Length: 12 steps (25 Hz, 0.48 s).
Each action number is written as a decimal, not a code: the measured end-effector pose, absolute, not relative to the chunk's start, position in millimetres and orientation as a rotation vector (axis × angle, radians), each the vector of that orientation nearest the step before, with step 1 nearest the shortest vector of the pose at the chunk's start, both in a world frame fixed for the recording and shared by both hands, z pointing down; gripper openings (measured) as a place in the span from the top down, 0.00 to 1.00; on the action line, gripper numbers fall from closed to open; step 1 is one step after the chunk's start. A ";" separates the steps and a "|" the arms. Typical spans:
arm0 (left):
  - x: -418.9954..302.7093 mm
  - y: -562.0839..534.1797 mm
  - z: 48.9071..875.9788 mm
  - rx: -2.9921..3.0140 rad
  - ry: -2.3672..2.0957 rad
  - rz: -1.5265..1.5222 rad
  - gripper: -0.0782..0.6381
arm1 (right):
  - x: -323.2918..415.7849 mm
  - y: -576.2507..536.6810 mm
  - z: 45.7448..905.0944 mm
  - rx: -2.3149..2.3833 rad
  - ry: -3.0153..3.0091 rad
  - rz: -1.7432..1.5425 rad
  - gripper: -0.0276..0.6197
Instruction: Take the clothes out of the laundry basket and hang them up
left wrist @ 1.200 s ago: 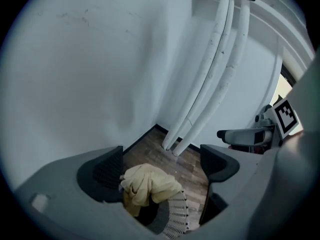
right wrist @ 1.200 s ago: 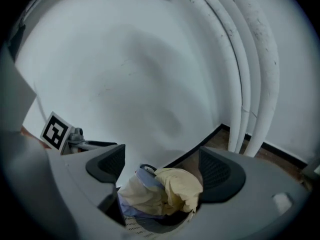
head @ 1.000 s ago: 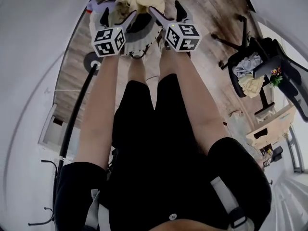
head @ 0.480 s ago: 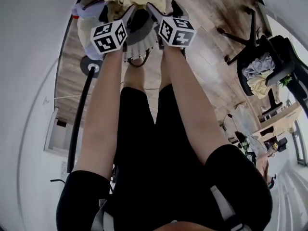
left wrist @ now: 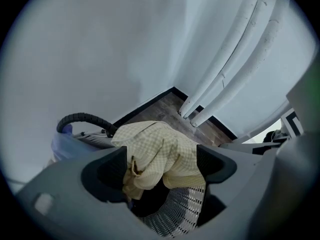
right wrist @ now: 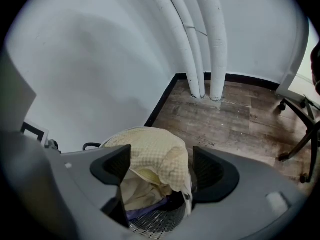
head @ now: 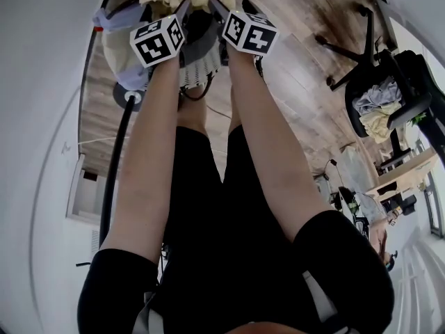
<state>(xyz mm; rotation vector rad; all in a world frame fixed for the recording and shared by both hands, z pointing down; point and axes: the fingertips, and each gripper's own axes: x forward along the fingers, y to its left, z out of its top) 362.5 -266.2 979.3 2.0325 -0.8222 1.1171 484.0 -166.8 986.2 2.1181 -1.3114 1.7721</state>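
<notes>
L gripper [left wrist: 162,168] & R gripper [right wrist: 161,173] both point steeply down at the laundry basket [left wrist: 182,211] on the floor by the wall. Both sets of jaws are spread, just been closing in, pads not pressing anything yet. Yellow checked garment [left wrist: 159,146] is heaped on top of the basket, framed between both jaw pairs. Side-by-side aim prob. means a 2-pt pickup, so the cloth lifts out spread for hanging.

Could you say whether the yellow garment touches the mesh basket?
Touching: the right gripper view shows the yellow garment draped over the rim of the mesh basket.
</notes>
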 end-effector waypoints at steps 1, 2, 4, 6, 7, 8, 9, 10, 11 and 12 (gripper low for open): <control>362.6 -266.5 981.0 2.019 -0.834 1.133 0.27 | 485.5 -166.2 988.4 2.112 -1.296 1.774 0.36; 362.8 -266.8 982.7 2.003 -0.846 1.147 0.27 | 486.8 -166.1 990.4 2.104 -1.283 1.779 0.37; 363.6 -267.4 986.8 1.968 -0.865 1.167 0.27 | 488.4 -167.7 993.6 2.086 -1.263 1.792 0.37; 365.2 -266.8 991.5 1.932 -0.869 1.181 0.27 | 488.5 -169.7 995.9 2.066 -1.244 1.808 0.38; 366.4 -267.1 993.1 1.920 -0.870 1.191 0.27 | 488.2 -170.3 997.5 2.056 -1.234 1.820 0.38; 368.0 -268.1 994.4 1.912 -0.870 1.200 0.28 | 487.8 -171.0 999.6 2.048 -1.224 1.836 0.39; 370.0 -269.7 995.6 1.907 -0.868 1.207 0.28 | 487.5 -171.6 1002.1 2.044 -1.214 1.858 0.40; 372.0 -271.3 996.8 1.902 -0.866 1.211 0.28 | 487.2 -172.1 1004.5 2.045 -1.203 1.883 0.43; 373.9 -272.8 998.3 1.894 -0.864 1.214 0.29 | 487.1 -172.4 1006.9 2.047 -1.191 1.907 0.44; 375.5 -274.0 1000.1 1.884 -0.860 1.217 0.29 | 487.0 -172.6 1009.2 2.051 -1.180 1.926 0.44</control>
